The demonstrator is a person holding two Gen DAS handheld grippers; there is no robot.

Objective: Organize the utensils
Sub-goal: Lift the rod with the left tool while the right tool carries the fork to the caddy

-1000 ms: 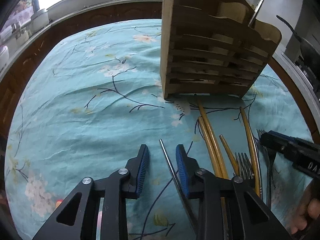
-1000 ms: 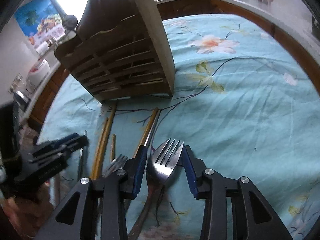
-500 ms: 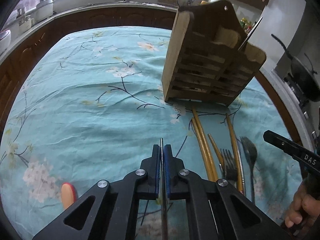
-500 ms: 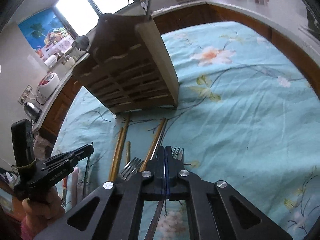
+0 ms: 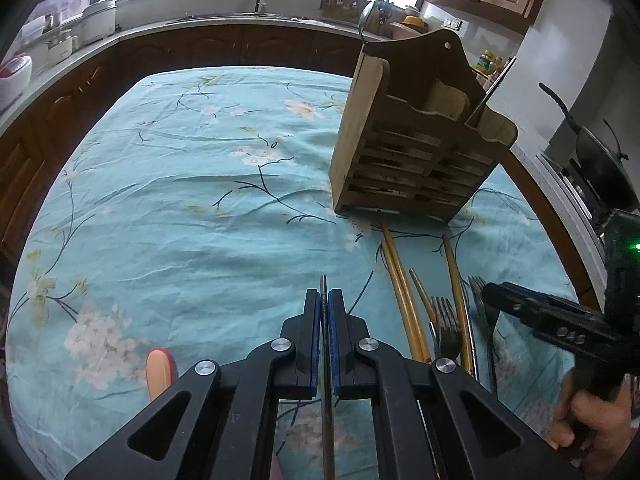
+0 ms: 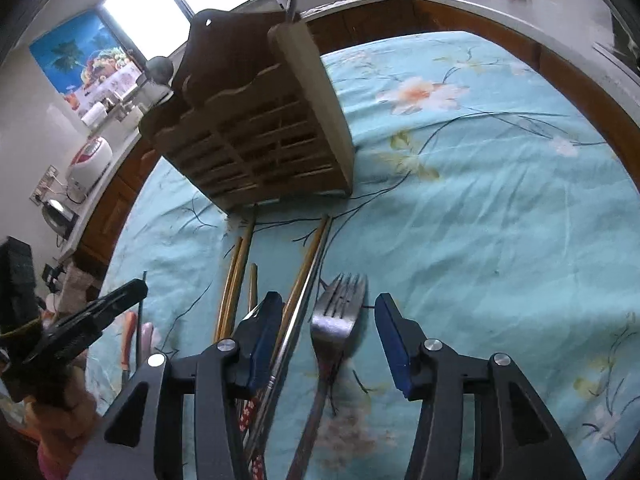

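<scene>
Jaws of the left gripper (image 5: 324,304) are pressed together on a thin metal rod (image 5: 323,284), pinching it along its length; its tip pokes out just past the pads and points up the desk toward the rack. Jaws of the right gripper (image 6: 328,320) stand spread, having just been opening, with a fork (image 6: 340,312) lying between them, untouched by either pad.

Desk (image 5: 180,200): covered by a teal floral cloth. Rack (image 5: 412,152): a slatted wooden holder standing upright at the far side, ahead of both grippers; in the right wrist view (image 6: 256,144) it is up and to the left of the jaws. Its open top compartments already hold a few utensils.

Chopsticks (image 5: 400,280): yellow, lying side by side on the cloth between rack and grippers, long axes running toward the rack's foot. Second fork (image 5: 444,320): among the chopsticks, tines toward the rack.

Governing relation: the fork's long axis runs parallel to the right fingers, tines forward, handle back under the gripper, lying nearer the left pad's side than centred. Judged next: the right jaws close across the neck of the fork, while the left, already loaded, carries its rod to the rack.
</scene>
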